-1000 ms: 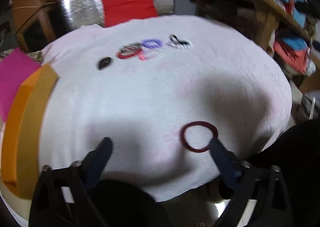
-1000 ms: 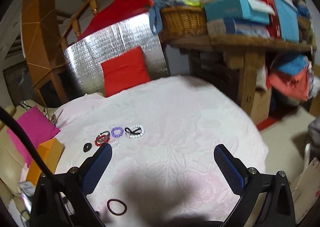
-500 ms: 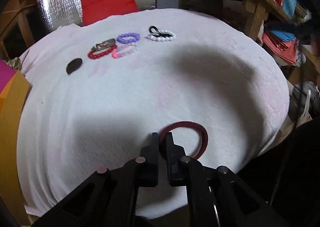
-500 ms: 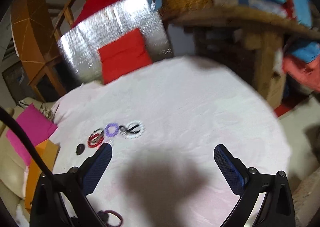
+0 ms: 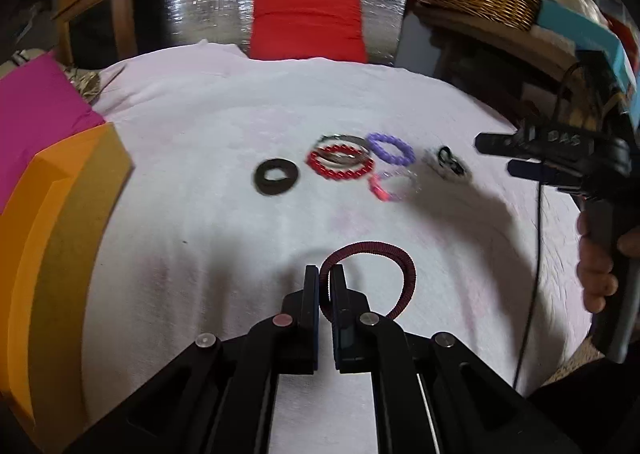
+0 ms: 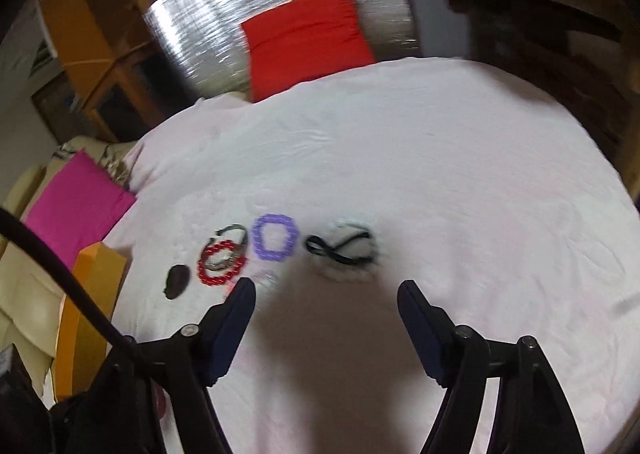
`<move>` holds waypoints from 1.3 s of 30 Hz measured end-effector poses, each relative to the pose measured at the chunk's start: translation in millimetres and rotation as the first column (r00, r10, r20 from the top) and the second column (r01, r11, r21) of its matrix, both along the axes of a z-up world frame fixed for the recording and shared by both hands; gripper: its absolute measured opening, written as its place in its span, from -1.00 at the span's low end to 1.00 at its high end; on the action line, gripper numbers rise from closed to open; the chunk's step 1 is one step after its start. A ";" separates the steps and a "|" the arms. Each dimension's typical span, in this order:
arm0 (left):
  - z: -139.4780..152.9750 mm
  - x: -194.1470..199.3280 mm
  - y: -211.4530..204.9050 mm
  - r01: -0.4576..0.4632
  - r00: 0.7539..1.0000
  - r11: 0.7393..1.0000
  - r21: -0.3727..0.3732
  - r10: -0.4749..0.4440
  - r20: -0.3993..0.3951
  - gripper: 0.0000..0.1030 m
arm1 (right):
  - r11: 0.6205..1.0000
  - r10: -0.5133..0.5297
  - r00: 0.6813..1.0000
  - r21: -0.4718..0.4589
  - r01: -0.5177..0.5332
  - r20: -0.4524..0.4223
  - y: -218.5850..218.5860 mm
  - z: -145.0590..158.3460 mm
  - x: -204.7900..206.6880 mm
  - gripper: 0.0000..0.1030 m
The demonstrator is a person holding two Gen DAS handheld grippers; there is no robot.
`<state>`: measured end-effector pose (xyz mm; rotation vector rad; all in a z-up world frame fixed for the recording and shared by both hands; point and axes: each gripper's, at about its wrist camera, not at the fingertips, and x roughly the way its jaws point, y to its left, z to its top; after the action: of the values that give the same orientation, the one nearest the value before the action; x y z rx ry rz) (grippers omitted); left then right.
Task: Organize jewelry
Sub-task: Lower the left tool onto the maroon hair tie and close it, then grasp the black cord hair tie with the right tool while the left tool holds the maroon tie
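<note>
- The desk [image 5: 224,238], under a pale pink cloth, carries a row of jewelry toward its far edge; an orange box [image 5: 60,254] sits at its left edge.
- Our left claw [image 5: 325,278] is pinched tight on the dark red band [image 5: 404,274], which hangs over the near edge; we judge the carry step is in hand.
- Our right claw [image 6: 326,292] stands wide and holds nothing, just short of the row.
- In the row lie the black ring [image 5: 275,176], red bead bracelet [image 5: 340,166] and purple bead bracelet [image 5: 390,149].
- Next, we reckon, the band wants a free spot in that row, without disturbing its neighbours.
</note>
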<state>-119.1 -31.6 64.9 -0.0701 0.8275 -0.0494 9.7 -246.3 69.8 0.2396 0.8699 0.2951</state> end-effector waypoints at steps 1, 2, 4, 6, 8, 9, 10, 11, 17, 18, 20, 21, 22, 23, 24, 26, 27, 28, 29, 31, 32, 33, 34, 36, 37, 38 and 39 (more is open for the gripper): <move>1.0 -1.4 1.7 -0.005 1.000 1.000 -0.002 0.005 -0.002 -0.90 | 1.000 0.008 1.000 -0.001 -0.008 -0.004 4.1 -0.3 4.3 0.35; 1.5 0.0 3.9 -0.006 1.000 1.000 -0.003 0.006 -0.003 -0.90 | 1.000 0.015 1.000 -0.006 -0.015 -0.011 9.8 -3.0 11.5 0.33; 3.7 0.4 5.7 -0.006 1.000 1.000 -0.009 0.006 -0.003 -0.90 | 1.000 0.018 0.999 -0.001 -0.018 -0.029 16.6 -8.7 25.3 0.23; 5.9 2.9 6.4 -0.007 1.000 1.000 -0.007 0.007 0.000 -0.90 | 1.000 0.011 0.998 0.008 -0.010 -0.056 18.7 -16.3 38.5 0.12; 8.2 5.1 8.4 -0.010 1.000 1.000 -0.009 0.010 0.002 -0.90 | 1.000 0.006 0.996 0.018 -0.004 -0.085 19.2 -25.1 48.8 -0.13; 9.5 6.7 9.2 -0.012 1.000 1.000 -0.012 0.012 0.001 -0.90 | 1.000 0.008 0.995 0.025 -0.005 -0.103 19.3 -29.1 52.9 -0.29; 10.8 8.3 9.4 -0.014 1.000 1.000 -0.012 0.014 0.001 -0.90 | 1.000 0.008 0.993 0.026 -0.005 -0.118 20.4 -33.3 56.1 -0.42; 11.8 9.2 9.0 -0.016 1.000 1.000 -0.011 0.016 0.003 -0.90 | 1.000 0.001 0.990 0.024 0.002 -0.142 19.9 -38.9 59.6 -0.52; 18.4 12.1 8.4 -0.027 0.999 0.999 -0.016 0.027 0.016 -0.90 | 0.983 -0.027 0.992 0.178 0.049 -0.124 -4.0 -26.8 52.7 -0.90; 19.6 11.4 9.0 -0.029 0.999 0.999 -0.017 0.030 0.018 -0.90 | 0.978 -0.028 0.993 0.203 0.050 -0.111 -7.8 -22.4 48.7 -0.90; 21.1 10.3 10.2 -0.035 0.999 0.999 -0.018 0.036 0.019 -0.90 | 0.968 -0.024 0.995 0.245 0.047 -0.099 -13.3 -17.2 42.6 -0.90; 21.2 9.9 10.7 -0.040 0.999 0.999 -0.016 0.040 0.018 -0.90 | 0.967 -0.026 0.995 0.249 0.049 -0.095 -13.9 -15.2 41.0 -0.90; 21.0 9.5 11.4 -0.047 0.999 0.999 -0.014 0.047 0.016 -0.90 | 0.966 -0.029 0.996 0.253 0.051 -0.089 -15.4 -14.6 39.2 -0.90; 20.7 9.2 11.6 -0.052 0.999 0.999 -0.016 0.052 0.013 -0.90 | 0.963 -0.033 0.996 0.265 0.056 -0.088 -17.7 -14.7 38.6 -0.90; 20.3 9.0 12.1 -0.055 0.998 0.998 -0.021 0.056 0.009 -0.90 | 0.960 -0.038 0.995 0.273 0.062 -0.092 -19.0 -15.2 38.6 -0.90; 19.7 8.4 11.4 -0.057 0.998 0.998 -0.019 0.057 0.006 -0.90 | 0.959 -0.047 0.993 0.272 0.075 -0.109 -20.1 -16.4 39.7 -0.86; 19.3 8.3 10.2 -0.057 0.998 0.998 -0.014 0.057 0.006 -0.90 | 0.957 -0.048 0.989 0.277 0.086 -0.140 -20.2 -19.6 41.6 -0.81; 19.1 8.6 9.3 -0.057 0.998 0.998 -0.011 0.057 0.005 -0.89 | 0.953 -0.043 0.985 0.288 0.090 -0.165 -20.9 -21.6 44.5 -0.75; 18.5 9.1 8.6 -0.058 0.998 0.998 -0.013 0.058 0.002 -0.89 | 0.945 -0.038 0.977 0.311 0.104 -0.211 -20.9 -28.0 48.1 -0.65; 17.4 9.9 7.4 -0.058 0.998 0.998 -0.014 0.058 -0.001 -0.90 | 0.933 -0.054 0.966 0.331 0.140 -0.255 -23.3 -33.3 50.4 0.19; 16.9 10.3 6.7 -0.057 0.998 0.998 -0.013 0.057 -0.001 -0.89 | 0.927 -0.065 0.965 0.343 0.152 -0.252 -22.1 -33.4 50.8 0.33; 16.7 10.8 6.2 -0.056 0.998 0.998 -0.014 0.056 -0.003 -0.89 | 0.921 -0.071 0.969 0.357 0.155 -0.236 -20.9 -32.5 51.0 0.36; 16.7 11.4 5.7 -0.054 0.999 0.998 -0.016 0.054 -0.005 -0.89 | 0.919 -0.072 0.971 0.363 0.153 -0.226 -19.6 -31.9 51.6 0.36; 17.1 12.3 4.6 -0.051 0.999 0.999 -0.011 0.051 -0.003 -0.89 | 0.920 -0.075 0.973 0.361 0.151 -0.216 -14.3 -29.4 53.9 0.35; 17.5 12.8 4.3 -0.051 0.999 0.999 -0.010 0.051 -0.002 -0.89 | 0.922 -0.076 0.970 0.355 0.157 -0.231 -10.2 -31.4 56.2 0.29; 17.6 13.2 4.2 -0.052 0.999 0.999 -0.011 0.052 -0.002 -0.89 | 0.920 -0.075 0.966 0.356 0.163 -0.248 -7.1 -34.3 58.4 0.23; 17.8 13.7 4.3 -0.052 0.999 0.999 -0.012 0.052 -0.002 -0.89 | 0.918 -0.073 0.961 0.358 0.169 -0.266 -3.9 -37.9 60.6 0.08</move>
<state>-105.3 -27.3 82.7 -0.1033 0.8271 -0.0057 70.2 -250.3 31.9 0.7015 1.0369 0.3196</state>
